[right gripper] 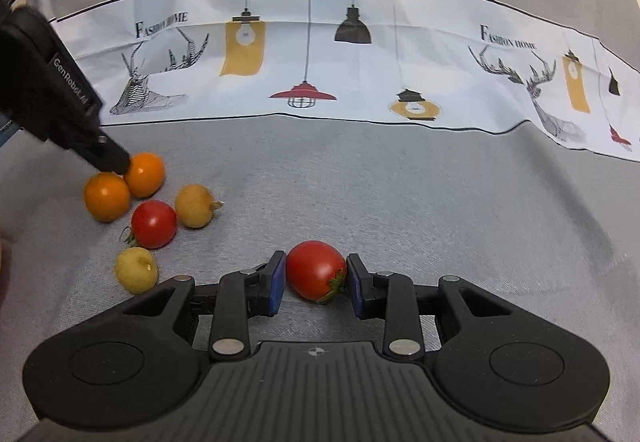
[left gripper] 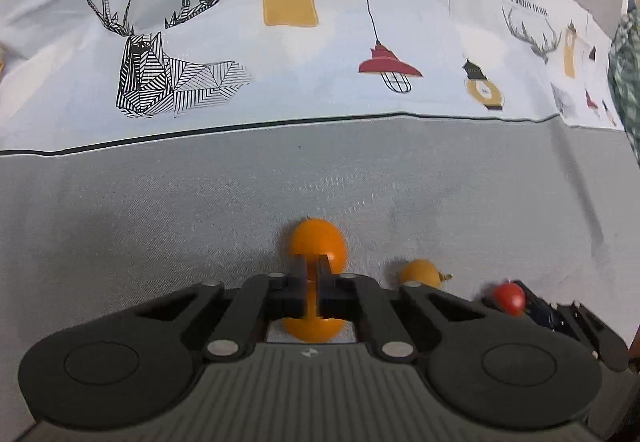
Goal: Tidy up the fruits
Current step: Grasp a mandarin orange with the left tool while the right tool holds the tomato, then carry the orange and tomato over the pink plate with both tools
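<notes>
In the right wrist view my right gripper [right gripper: 316, 274] is shut on a red tomato [right gripper: 314, 270], its blue pads [right gripper: 277, 282] against both sides, low over the grey cloth. At the left lie two orange tomatoes [right gripper: 106, 195] [right gripper: 146, 173], a red tomato [right gripper: 154, 224], a dull yellow fruit [right gripper: 195, 205] and a pale yellow fruit [right gripper: 136, 268]. My left gripper [right gripper: 114, 161] points down between the two orange tomatoes. In the left wrist view the left gripper [left gripper: 313, 262] is shut and empty, with an orange tomato [left gripper: 318, 238] beyond its tips and another [left gripper: 312, 326] beneath.
A grey tablecloth [right gripper: 400, 193] covers the surface. A white printed band [right gripper: 320, 61] with lamps and deer runs across the back. In the left wrist view the yellow fruit [left gripper: 420, 272] and my right gripper's held red tomato [left gripper: 509, 298] sit to the right.
</notes>
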The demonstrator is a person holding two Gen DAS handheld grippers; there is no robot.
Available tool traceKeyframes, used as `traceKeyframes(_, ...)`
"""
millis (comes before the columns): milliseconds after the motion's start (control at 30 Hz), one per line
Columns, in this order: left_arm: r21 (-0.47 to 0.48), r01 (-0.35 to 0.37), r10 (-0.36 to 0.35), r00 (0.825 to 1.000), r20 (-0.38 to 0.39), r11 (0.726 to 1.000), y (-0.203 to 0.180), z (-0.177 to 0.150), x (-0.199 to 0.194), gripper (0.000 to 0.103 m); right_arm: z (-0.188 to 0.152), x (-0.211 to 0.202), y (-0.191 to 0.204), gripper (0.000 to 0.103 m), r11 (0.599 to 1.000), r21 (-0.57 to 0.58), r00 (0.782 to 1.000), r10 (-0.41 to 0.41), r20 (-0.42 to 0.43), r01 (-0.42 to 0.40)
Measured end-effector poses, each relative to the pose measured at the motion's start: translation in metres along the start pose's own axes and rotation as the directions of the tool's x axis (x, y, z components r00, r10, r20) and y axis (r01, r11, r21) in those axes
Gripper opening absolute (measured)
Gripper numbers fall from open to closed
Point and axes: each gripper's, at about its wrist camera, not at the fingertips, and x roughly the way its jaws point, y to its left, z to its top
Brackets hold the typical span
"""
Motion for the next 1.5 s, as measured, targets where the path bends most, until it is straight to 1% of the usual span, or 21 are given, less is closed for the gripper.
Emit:
traceKeyframes(33, -0.002, -0.002, 0.002, 1.000, 0.003, 1.000, 0.000, -0.002, -0.002, 0.005, 0.000, 0.000, 0.000, 0.033, 1.000, 0.003, 1.000, 0.001, 0.000, -0.001)
traceKeyframes(100, -0.007, 0.001, -0.001, 1.000, 0.009, 1.000, 0.002, -0.006, -0.005, 0.015, 0.001, 0.000, -0.001, 0.033, 1.000, 0.012, 1.000, 0.006, -0.001, -0.006)
traceKeyframes(167, -0.007, 0.018, -0.018, 1.000, 0.013, 1.000, 0.004, -0.010, -0.007, 0.047, 0.001, -0.001, -0.001, 0.033, 1.000, 0.012, 1.000, 0.005, -0.001, -0.005)
traceKeyframes(233, 0.012, 0.022, -0.023, 1.000, 0.019, 1.000, 0.002, -0.014, -0.008, 0.057, 0.001, -0.001, 0.000, 0.033, 1.000, 0.011, 1.000, 0.003, -0.001, -0.003)
traceKeyframes(267, 0.025, 0.024, -0.024, 1.000, 0.017, 0.999, 0.000, -0.015, -0.008, 0.058, 0.001, -0.001, -0.001, 0.033, 1.000, 0.011, 1.000, 0.003, -0.001, -0.003)
traceKeyframes(333, 0.032, 0.014, -0.014, 1.000, 0.002, 0.999, -0.002, -0.016, -0.002, 0.058, 0.001, -0.001, 0.000, 0.033, 1.000, 0.011, 1.000, 0.004, 0.000, -0.004)
traceKeyframes(500, 0.006, 0.014, -0.014, 0.999, -0.037, 1.000, -0.003, -0.014, 0.015, 0.059, 0.001, 0.000, -0.001, 0.033, 1.000, 0.007, 1.000, 0.007, 0.003, -0.007)
traceKeyframes(533, 0.007, 0.021, -0.021, 0.999, -0.047, 1.000, -0.004, -0.016, 0.018, 0.057, 0.001, 0.000, -0.001, 0.033, 1.000, 0.009, 1.000, 0.008, 0.003, -0.009)
traceKeyframes(567, 0.013, 0.024, -0.023, 0.998, -0.054, 1.000, -0.005, -0.017, 0.020, 0.045, 0.001, 0.000, -0.001, 0.034, 1.000, 0.010, 1.000, 0.009, 0.003, -0.009)
traceKeyframes(600, 0.016, 0.034, -0.033, 0.997, -0.064, 0.999, -0.006, -0.018, 0.022, 0.041, 0.001, 0.000, -0.002, 0.034, 1.000, 0.010, 1.000, 0.010, 0.003, -0.010)
traceKeyframes(700, 0.022, 0.014, -0.013, 0.998, -0.058, 1.000, -0.010, -0.020, 0.020, 0.041, 0.002, 0.000, -0.002, 0.033, 1.000, 0.011, 1.000, 0.014, 0.003, -0.014)
traceKeyframes(800, 0.009, 0.000, 0.000, 0.999, -0.033, 1.000, -0.012, -0.022, 0.005, 0.041, 0.003, -0.004, -0.005, 0.033, 0.999, 0.036, 1.000, 0.024, 0.016, -0.025)
traceKeyframes(933, -0.036, -0.010, 0.011, 0.999, 0.034, 0.999, -0.011, -0.032, -0.043, 0.041, 0.009, -0.019, -0.008, 0.033, 0.999, 0.045, 0.999, 0.020, 0.046, -0.022)
traceKeyframes(1000, -0.041, -0.041, 0.044, 0.996, 0.075, 0.998, -0.011, -0.045, -0.075, 0.041, 0.013, -0.034, -0.009, 0.033, 0.998, 0.052, 0.999, 0.019, 0.049, -0.021)
traceKeyframes(1067, -0.059, -0.049, 0.055, 0.994, 0.100, 0.997, -0.009, -0.065, -0.109, 0.041, 0.016, -0.051, -0.008, 0.033, 0.998, 0.061, 0.998, 0.028, 0.049, -0.031)
traceKeyframes(1167, -0.108, -0.058, 0.070, 0.991, 0.114, 0.992, -0.006, -0.101, -0.152, 0.041, 0.016, -0.094, -0.002, 0.033, 0.996, 0.046, 0.994, 0.077, 0.071, -0.080)
traceKeyframes(1233, -0.141, -0.075, 0.091, 0.989, 0.114, 0.987, -0.004, -0.126, -0.175, 0.041, 0.011, -0.130, 0.006, 0.033, 0.993, 0.022, 0.990, 0.117, 0.075, -0.119)
traceKeyframes(1367, -0.198, -0.148, 0.173, 0.978, 0.114, 0.969, -0.003, -0.182, -0.217, 0.041, -0.001, -0.190, 0.023, 0.033, 0.983, -0.031, 0.981, 0.180, 0.078, -0.178)
traceKeyframes(1433, -0.229, -0.148, 0.178, 0.977, 0.119, 0.962, 0.001, -0.205, -0.234, 0.041, -0.006, -0.215, 0.036, 0.033, 0.978, -0.080, 0.976, 0.201, 0.086, -0.194)
traceKeyframes(1500, -0.256, -0.139, 0.175, 0.976, 0.126, 0.957, 0.005, -0.228, -0.251, 0.041, -0.007, -0.232, 0.047, 0.033, 0.972, -0.105, 0.972, 0.217, 0.085, -0.208)
